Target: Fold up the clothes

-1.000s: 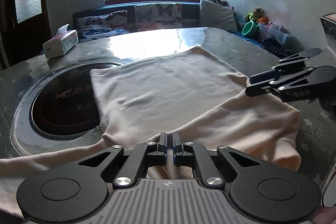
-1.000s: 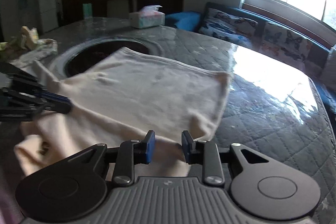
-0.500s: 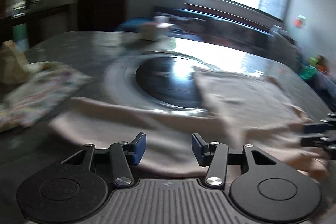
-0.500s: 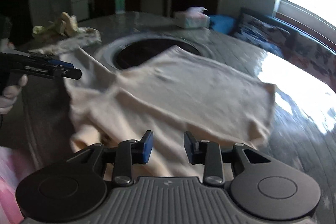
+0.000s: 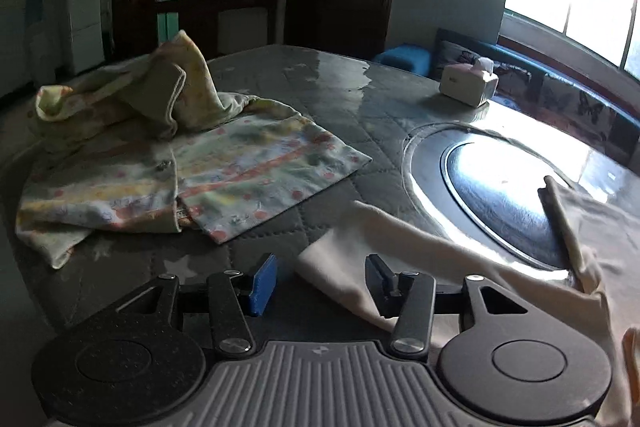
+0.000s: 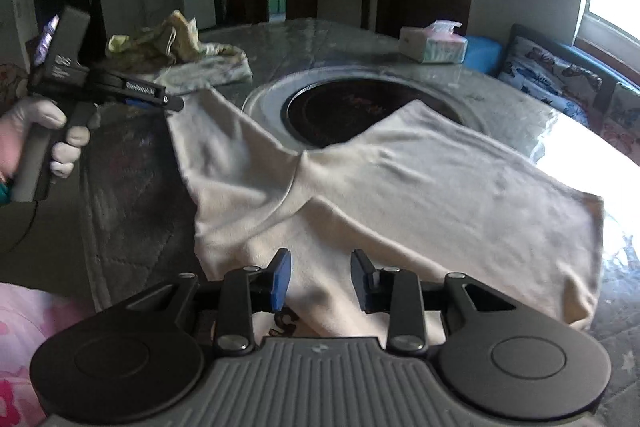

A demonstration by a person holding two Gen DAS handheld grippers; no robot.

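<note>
With the left gripper (image 5: 322,277) hanging open and empty over the cream top's sleeve (image 5: 360,251), closing on its cuff edge is looking wisest, while the right gripper (image 6: 320,281) is hovering part-open, gripping nothing.

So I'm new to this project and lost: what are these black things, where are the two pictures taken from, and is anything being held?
No robot: a person holds a two-finger tool in each hand, a camera on each. The left gripper has just opened over the sleeve end of the cream garment; a gloved hand carries it. The right gripper stands open over the near edge. Nothing is held. On the quilted table: a patterned cloth, a tissue box, a round dark inset.
</note>
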